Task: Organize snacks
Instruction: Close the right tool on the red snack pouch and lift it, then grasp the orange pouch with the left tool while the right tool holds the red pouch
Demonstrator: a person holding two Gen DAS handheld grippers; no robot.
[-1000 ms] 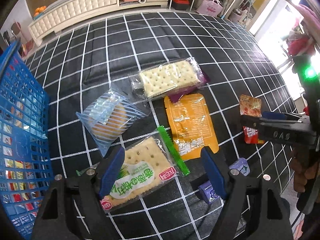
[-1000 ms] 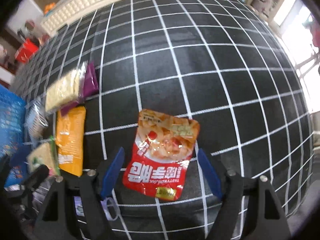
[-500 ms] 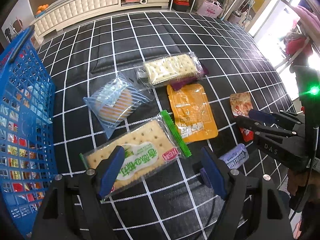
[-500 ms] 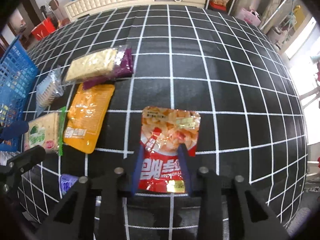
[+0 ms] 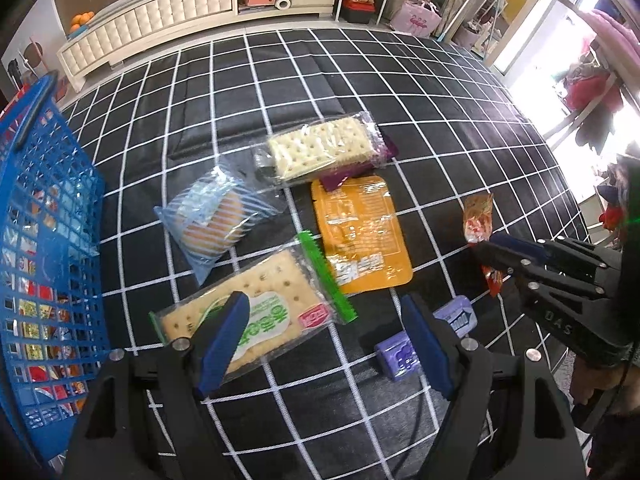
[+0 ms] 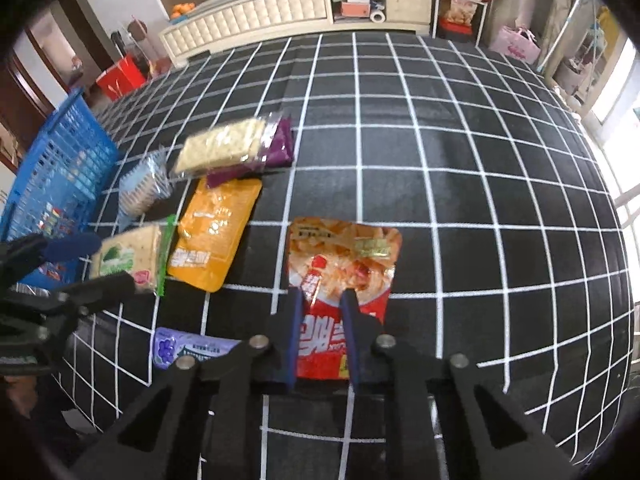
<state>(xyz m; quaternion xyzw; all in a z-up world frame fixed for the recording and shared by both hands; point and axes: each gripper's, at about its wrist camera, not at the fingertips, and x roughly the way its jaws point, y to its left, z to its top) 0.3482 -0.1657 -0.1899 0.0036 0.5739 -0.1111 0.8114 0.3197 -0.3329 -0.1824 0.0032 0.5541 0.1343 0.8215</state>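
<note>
Checked black cloth (image 6: 460, 168); right gripper (image 6: 322, 312) just pinched red pouch (image 6: 344, 256) bottom edge, basket (image 6: 60, 176) far left (left gripper (image 5: 324, 332) nearer, wide, empty).

You see a black quilted mat (image 6: 460, 168) crossed by a white grid. On it lie a red-and-orange snack pouch (image 6: 344, 264), an orange-yellow packet (image 5: 360, 236), a clear cracker pack (image 5: 256, 312) with a green edge and label, and a purple-backed cracker pack (image 5: 320, 146). The mesh basket (image 5: 44, 216) is blue; your grippers are black with blue pads (image 5: 224, 336).
</note>
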